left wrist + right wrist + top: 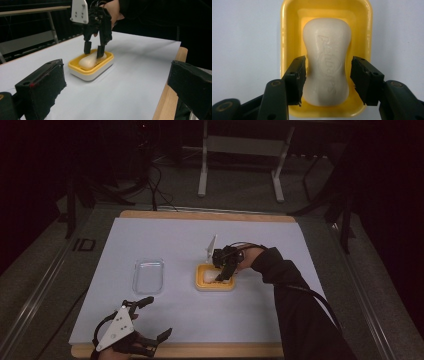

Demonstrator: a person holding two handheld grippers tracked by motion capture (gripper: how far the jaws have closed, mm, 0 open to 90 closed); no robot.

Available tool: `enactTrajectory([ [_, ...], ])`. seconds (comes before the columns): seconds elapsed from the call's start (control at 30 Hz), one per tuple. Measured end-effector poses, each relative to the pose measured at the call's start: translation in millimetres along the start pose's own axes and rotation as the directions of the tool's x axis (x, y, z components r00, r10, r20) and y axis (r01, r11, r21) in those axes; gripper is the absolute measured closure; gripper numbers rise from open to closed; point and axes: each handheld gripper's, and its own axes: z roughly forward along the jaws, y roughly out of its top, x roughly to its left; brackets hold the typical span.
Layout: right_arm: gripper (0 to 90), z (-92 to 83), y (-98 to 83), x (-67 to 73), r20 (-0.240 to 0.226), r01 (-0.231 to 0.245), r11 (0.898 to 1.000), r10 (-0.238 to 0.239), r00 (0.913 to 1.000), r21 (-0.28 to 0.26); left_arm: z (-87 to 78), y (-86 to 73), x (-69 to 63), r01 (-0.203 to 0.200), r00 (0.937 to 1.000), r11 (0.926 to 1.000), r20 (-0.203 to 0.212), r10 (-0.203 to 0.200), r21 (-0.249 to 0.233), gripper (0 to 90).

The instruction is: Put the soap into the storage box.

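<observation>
Cream waisted soap bar (327, 62) lying in yellow rectangular plastic dish (215, 283), right of centre on white table sheet (200, 320); right gripper (327, 77) above, jaws spread astride bar, right jaw apart. Clear lidded plastic box (148, 276) left of centre, well apart. Left gripper (153, 317) near front edge, jaws wide, empty.

Soap bar (327, 61) marking: raised brand word embossed along the top face, running lengthwise; letters too soft to read with certainty.
Floor marking (83, 245): pale characters beside the far left corner of the bench, reading roughly "ID".
Soap dish (284, 37): no legible text.
Bench sheet (165, 235): no print.
</observation>
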Motion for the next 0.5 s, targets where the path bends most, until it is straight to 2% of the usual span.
enactTrajectory([
  [0.2, 44.1, -9.0, -2.5, 0.3, 0.014, -0.016, 1.0, 0.016, 0.9998, -0.01, 0.5, 0.0, 0.1, 0.003, 1.0, 1.0, 0.0, -0.003, 0.001, 1.5],
  [0.37, 38.0, -19.7, -6.3, 1.3, 0.033, -0.037, 0.999, 0.038, 0.9987, -0.023, 0.8, -0.1, 0.1, 0.004, 1.0, 1.0, 0.0, -0.004, 0.001, 1.5],
  [0.4, 34.8, -21.8, -7.0, 0.9, 0.045, -0.046, 0.999, 0.048, 0.9978, -0.028, 0.9, -0.3, 0.2, 0.004, 1.0, 1.0, 0.0, -0.004, 0.0, 1.5],
  [0.43, 30.5, -26.1, -7.6, 0.8, 0.079, -0.084, 0.996, 0.085, 0.9932, -0.024, 1.1, -0.4, 0.2, 0.005, 1.0, 1.0, -0.001, -0.005, 0.001, 1.5],
  [0.5, 27.8, -29.3, -7.9, 1.2, 0.096, -0.097, 0.995, 0.099, 0.9904, -0.02, 1.3, -0.5, 0.5, 0.009, 1.0, 1.0, -0.003, -0.009, -0.001, 1.5],
])
